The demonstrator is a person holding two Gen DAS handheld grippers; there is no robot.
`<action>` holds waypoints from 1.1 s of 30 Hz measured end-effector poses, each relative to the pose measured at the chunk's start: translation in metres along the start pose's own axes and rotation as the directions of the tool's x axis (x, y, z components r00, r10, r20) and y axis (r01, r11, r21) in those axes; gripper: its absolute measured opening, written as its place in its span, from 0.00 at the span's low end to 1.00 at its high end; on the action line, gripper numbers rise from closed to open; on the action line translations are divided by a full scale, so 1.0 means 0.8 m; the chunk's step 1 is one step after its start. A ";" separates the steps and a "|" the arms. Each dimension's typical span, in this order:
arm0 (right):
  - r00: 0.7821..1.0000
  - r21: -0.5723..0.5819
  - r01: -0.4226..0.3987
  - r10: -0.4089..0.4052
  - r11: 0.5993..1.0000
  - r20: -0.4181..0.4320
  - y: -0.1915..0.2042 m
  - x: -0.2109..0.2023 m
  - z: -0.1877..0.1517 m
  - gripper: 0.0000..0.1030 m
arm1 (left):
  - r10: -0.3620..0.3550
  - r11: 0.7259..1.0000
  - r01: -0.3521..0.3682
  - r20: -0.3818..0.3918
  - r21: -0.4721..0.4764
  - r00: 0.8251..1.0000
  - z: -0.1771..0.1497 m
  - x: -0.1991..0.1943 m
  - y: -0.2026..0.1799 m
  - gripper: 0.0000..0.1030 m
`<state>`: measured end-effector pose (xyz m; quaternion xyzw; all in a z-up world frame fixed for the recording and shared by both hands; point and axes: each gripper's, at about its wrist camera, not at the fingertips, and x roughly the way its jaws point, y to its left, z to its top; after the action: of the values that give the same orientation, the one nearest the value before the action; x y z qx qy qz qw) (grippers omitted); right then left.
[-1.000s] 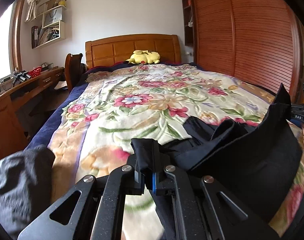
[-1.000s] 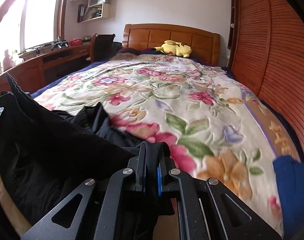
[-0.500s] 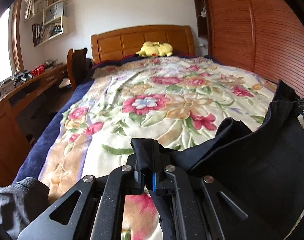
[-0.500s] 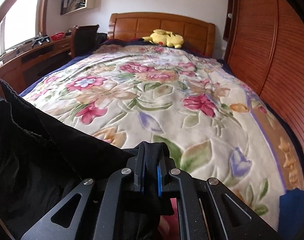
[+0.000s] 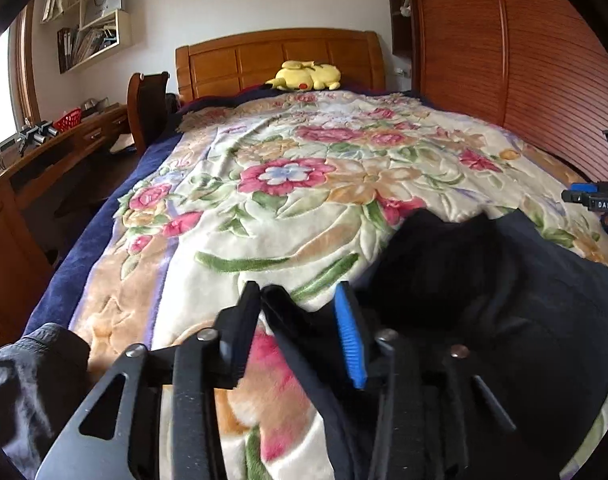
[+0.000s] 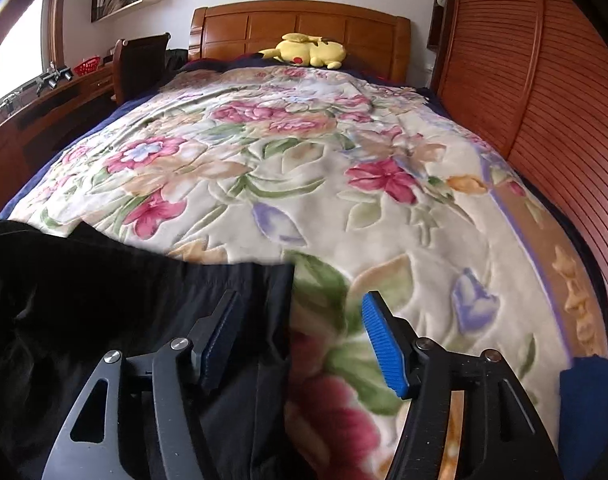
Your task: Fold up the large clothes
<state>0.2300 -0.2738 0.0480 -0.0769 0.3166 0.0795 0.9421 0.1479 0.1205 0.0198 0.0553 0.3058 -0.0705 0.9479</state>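
The left gripper has just been opening; its fingers stand partly apart with a fold of the black garment loose between them. The right gripper has opened wider, the garment's edge lying beneath. The garment rests on the bed. Risk: cloth snagging on withdrawal drags the fold. Earlier, both clamped it.
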 end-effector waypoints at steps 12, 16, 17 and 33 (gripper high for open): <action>0.995 -0.059 -0.083 0.085 0.995 0.043 0.028 -0.101 -0.110 0.63 | -0.071 0.997 0.071 0.029 -0.002 0.997 -0.020 -0.077 -0.025 0.79; 0.993 -0.060 -0.109 0.112 0.992 0.038 0.032 -0.123 -0.139 0.63 | -0.123 0.992 0.123 0.029 0.002 0.992 -0.042 -0.092 -0.060 0.79; 0.993 -0.063 -0.109 0.111 0.992 0.041 0.032 -0.129 -0.145 0.63 | -0.129 0.992 0.129 0.025 0.002 0.991 -0.046 -0.093 -0.067 0.79; 0.996 -0.031 -0.076 0.077 0.997 0.051 0.032 -0.157 -0.192 0.68 | -0.196 0.981 0.195 0.032 0.021 0.980 -0.102 -0.101 -0.170 0.79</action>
<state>0.0362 -0.2918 0.0013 -0.0763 0.2932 0.1221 0.9451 0.0135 0.0068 -0.0072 0.0321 0.2931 -0.1667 0.9409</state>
